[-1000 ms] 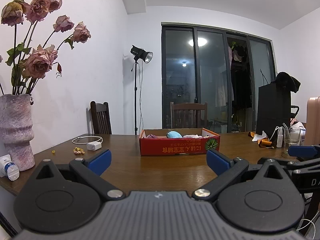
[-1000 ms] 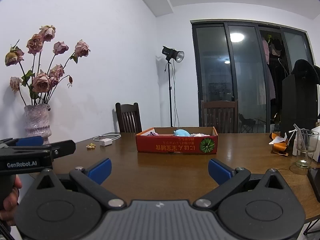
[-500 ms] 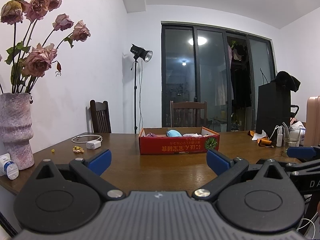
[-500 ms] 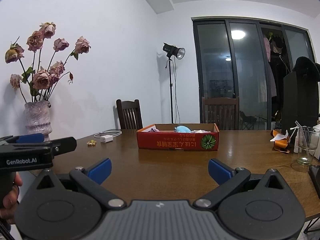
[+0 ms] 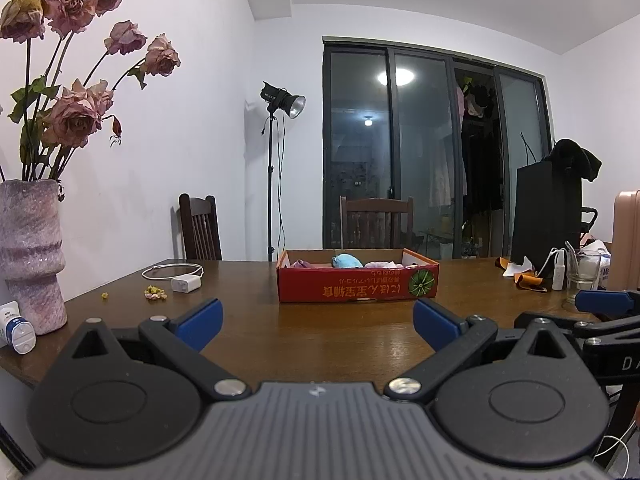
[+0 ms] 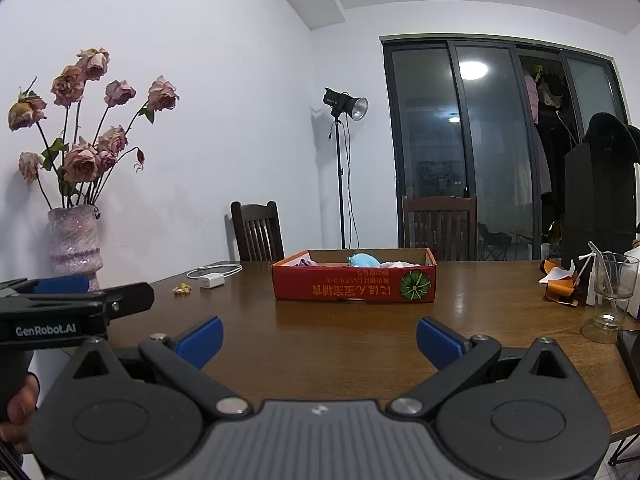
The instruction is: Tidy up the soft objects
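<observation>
In the left wrist view, the left claw (image 5: pixel 316 320) fills the bottom of the frame, its blue-tipped fingers (image 5: pixel 200 318) spread wide with nothing between them. It hangs level above the near edge of the tabletop (image 5: pixel 320 340), aimed at the red cardboard box (image 5: pixel 358 286) in the centre of the frame, probably lined up for a reach. The soft things lie inside that box: a light blue one (image 5: pixel 347 261) pokes above the wall, with pinkish cloth (image 5: pixel 302 265) to its left. The wall hides most of them, so how many there are is hard to say. A vase of dried roses (image 5: pixel 30 256) stands at the left edge, and the other claw's tip cuts in at lower right.

In the right wrist view, the right claw (image 6: pixel 318 340) is likewise wide open and empty, facing the same box (image 6: pixel 354 280) in mid-frame. The blue soft thing (image 6: pixel 362 260) shows over the rim; the rest is cut off. A drinking glass (image 6: pixel 610 292) stands at the right edge.
</observation>
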Demonstrator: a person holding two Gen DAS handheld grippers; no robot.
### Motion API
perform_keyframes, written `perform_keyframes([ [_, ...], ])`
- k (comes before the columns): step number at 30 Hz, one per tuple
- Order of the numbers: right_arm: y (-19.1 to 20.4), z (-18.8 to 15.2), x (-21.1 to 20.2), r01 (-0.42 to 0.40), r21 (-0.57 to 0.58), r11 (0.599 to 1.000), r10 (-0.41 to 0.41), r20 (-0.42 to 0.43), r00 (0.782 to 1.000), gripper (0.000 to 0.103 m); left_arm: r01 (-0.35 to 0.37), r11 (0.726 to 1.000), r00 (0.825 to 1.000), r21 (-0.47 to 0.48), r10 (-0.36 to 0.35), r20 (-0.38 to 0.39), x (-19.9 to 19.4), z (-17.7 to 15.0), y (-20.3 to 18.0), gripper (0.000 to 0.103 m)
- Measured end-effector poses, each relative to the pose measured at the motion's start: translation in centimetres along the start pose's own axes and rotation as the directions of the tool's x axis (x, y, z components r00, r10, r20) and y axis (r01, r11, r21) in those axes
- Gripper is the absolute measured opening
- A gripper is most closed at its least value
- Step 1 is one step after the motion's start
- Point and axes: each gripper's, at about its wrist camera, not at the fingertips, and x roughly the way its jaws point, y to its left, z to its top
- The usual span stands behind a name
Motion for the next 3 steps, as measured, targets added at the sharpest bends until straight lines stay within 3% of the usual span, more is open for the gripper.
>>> perform_keyframes([
  [3, 0.02, -0.03, 0.04, -0.001, -0.001, 1.0, 0.001, -0.001, 1.0, 0.103, -0.007, 1.0, 1.0, 0.012, 0.007, 0.024, -0.19, -0.1, -0.16, 0.103],
])
